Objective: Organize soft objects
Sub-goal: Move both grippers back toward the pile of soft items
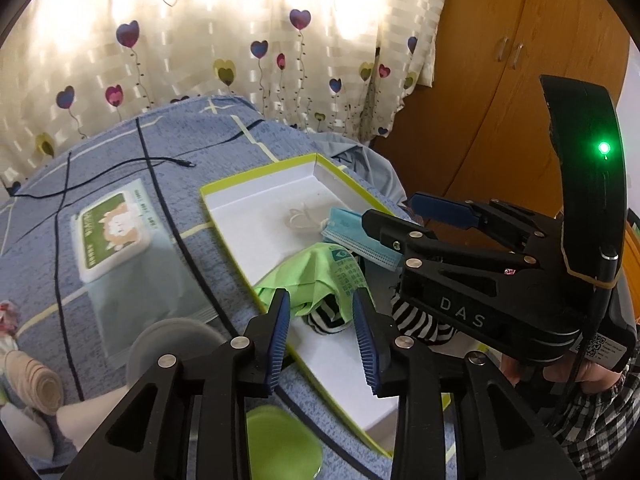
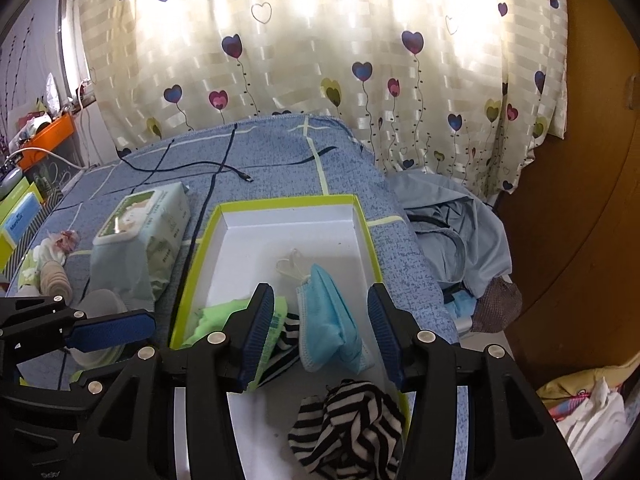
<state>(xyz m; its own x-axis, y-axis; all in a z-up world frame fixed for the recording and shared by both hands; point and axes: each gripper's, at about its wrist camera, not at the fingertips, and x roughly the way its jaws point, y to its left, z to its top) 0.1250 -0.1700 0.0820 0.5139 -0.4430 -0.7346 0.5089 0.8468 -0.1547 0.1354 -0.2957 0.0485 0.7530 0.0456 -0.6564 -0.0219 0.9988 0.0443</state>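
A white box with a lime-green rim (image 1: 256, 184) (image 2: 280, 200) lies on the blue bedspread. In it are a green cloth (image 1: 308, 276) (image 2: 216, 316), a blue face mask (image 1: 348, 236) (image 2: 328, 320) and a black-and-white striped sock (image 1: 324, 322) (image 2: 348, 424). My left gripper (image 1: 322, 332) is open over the box's near left part; the green cloth and a striped piece show between its fingers, untouched. My right gripper (image 2: 322, 320) (image 1: 400, 216) is open, and the mask lies between its fingers without contact. The left gripper's blue fingertip (image 2: 112, 334) shows at the lower left of the right wrist view.
A pack of wet wipes (image 1: 116, 236) (image 2: 140, 232) and a black cable (image 1: 160, 160) lie left of the box. A rolled bandage (image 1: 40, 380), a grey round pad (image 1: 172, 344) and a green pad (image 1: 280, 444) sit nearer. Grey-blue clothing (image 2: 460, 232) and a wooden wardrobe (image 1: 500, 100) are at right.
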